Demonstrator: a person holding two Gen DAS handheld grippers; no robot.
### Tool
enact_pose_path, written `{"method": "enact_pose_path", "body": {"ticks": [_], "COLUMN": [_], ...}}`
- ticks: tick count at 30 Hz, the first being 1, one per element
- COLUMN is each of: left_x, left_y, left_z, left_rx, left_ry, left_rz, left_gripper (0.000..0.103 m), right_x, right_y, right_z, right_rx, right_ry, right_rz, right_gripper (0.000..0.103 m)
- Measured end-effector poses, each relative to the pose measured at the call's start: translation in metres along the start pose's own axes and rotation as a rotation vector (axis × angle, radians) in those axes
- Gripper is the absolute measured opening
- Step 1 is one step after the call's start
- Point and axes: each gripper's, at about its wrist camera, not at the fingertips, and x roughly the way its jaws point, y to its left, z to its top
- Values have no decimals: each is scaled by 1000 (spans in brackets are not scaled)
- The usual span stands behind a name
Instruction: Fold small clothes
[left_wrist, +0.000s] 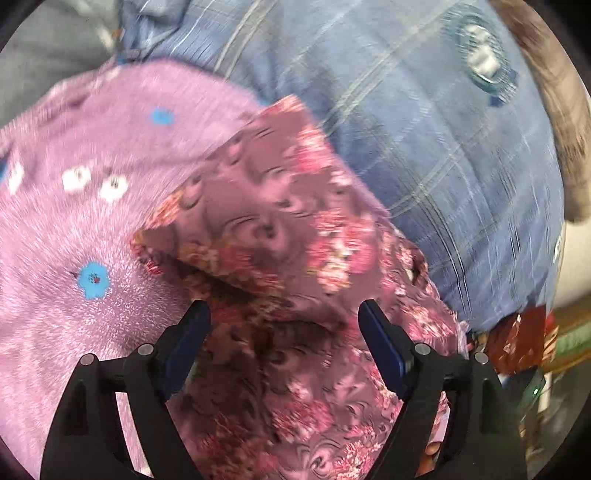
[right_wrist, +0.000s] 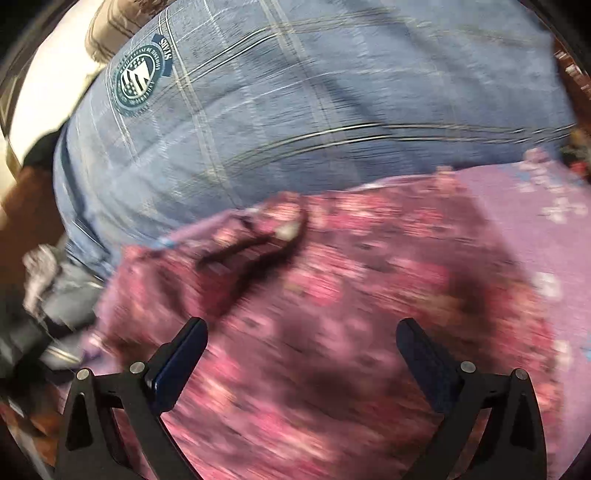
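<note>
Listing from nearest: left gripper (left_wrist: 284, 310), black frame with dark blue pads, jaws spread wide and holding nothing, poised over the floral garment (left_wrist: 280, 236). Right gripper (right_wrist: 301, 328), same build, jaws likewise wide apart and empty, above the same cloth (right_wrist: 332, 302). Floral garment: small piece, maroon ground printed with pink and red blossoms and dark swirls, thin and creased; one squared corner points away from the left wrist camera, a folded edge casts a dark shadow near the left gripper's tips, and a dark opening or fold shows in the right wrist view, though blur there hides whether it is a neckline or a sleeve. Placement: lies on top of the pink sheet (left_wrist: 74, 229), close against the blue checked shirt (left_wrist: 424, 147). Pink sheet: lilac-pink, finely speckled, scattered with blue and white flowers, spread under and beyond the garment. Blue checked shirt: pale blue fabric with thin light and dark lines, worn by a person at the far edge of the sheet, bearing a round teal badge (right_wrist: 138, 85) with lettering around a striped emblem.
</note>
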Motion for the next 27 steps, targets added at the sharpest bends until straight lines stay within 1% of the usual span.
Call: {"method": "enact_pose_path", "body": {"ticks": [2,4,5,7,8,9,10,12,13,14,15,16,17,18,19,20,21,22,23,24,25,27], "left_x": [8,11,12,14,16,18,19,24,25,27,30,33,38,38,40,40,42,44,45,40,37,29], "left_y": [1,-2,-2,-1,-3,-3,-1,-5,-6,-6,-5,-6,-9,-10,-12,-12,-14,-15,-14,-13,-14,-16], "left_z": [0,-1,-1,2,2,4,5,3,2,2,1,1,0,0,0,0,1,3,4,4,5,4], "left_rx": [13,21,23,26,29,30,28,21,18,11,8,6,6,7,5,4,6,10,-1,-20,-20,-23], "left_ry": [12,19,19,21,21,22,25,31,32,35,37,40,35,25,9,-3,-14,-4,14,-2,-15,-18], "left_rz": [23,26,26,25,28,32,36,38,41,46,45,50,57,60,65,71,76,74,49,40,41,33], "left_gripper": [82,82,82,82,82,82,82,82,82,82,82,82,82,82,82,62,44,20,19,18,18,18], "right_x": [17,36,47,66,69,72,67,34,23,9,-4,-10,-10,-7,-2,1,2,2,0,-5,-16,-38], "right_y": [13,24,30,39,42,43,40,25,17,3,-18,-39,-55,-74,-90,-100,-106,-107,-102,-94,-86,-76], "right_z": [10,13,13,12,12,13,13,13,12,12,10,7,4,0,-5,-9,-12,-11,-7,-1,7,19], "right_rx": [30,35,36,25,11,-2,0,16,23,40,76,117,145,186,237,279,314,320,301,268,233,205], "right_ry": [17,47,64,98,117,150,145,43,16,-16,-46,-58,-45,-6,36,58,60,56,58,41,-2,-94], "right_rz": [47,58,58,30,29,45,57,83,82,67,34,-13,-49,-69,-54,-26,1,4,-12,-17,1,46], "right_gripper": [103,102,99,67,19,7,6,6,6,6,6,6,6,7,7,9,9,9,9,7,7,6]}}
